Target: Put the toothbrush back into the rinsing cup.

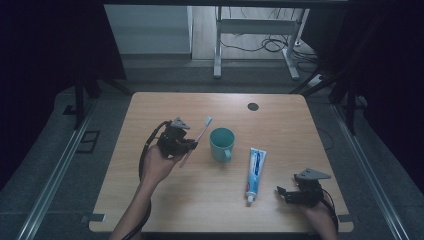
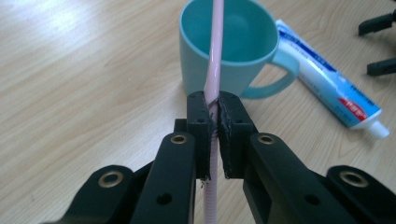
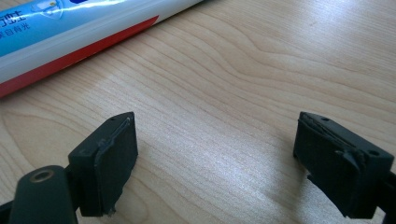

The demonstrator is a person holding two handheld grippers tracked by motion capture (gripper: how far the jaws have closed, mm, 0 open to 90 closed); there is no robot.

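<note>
Wooden table [image 1: 165, 200] underneath, and the left claw [image 2: 213, 109] is clamped tight on the pink toothbrush [image 1: 196, 141], held left of the teal mug [image 1: 222, 143], bristle head aimed up and away. Right claw [image 3: 215, 158] gapes wide, empty, beside the toothpaste tube [image 1: 255, 172].

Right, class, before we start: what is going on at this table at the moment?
A person works at a wooden table with a gripper in each hand. The left gripper is shut on the handle of a pink toothbrush, holding it beside a teal mug, with the brush head pointing away from the person. The right gripper rests near the table's right front corner with its jaws open and nothing between them. A toothpaste tube lies flat between the mug and that gripper.
</note>
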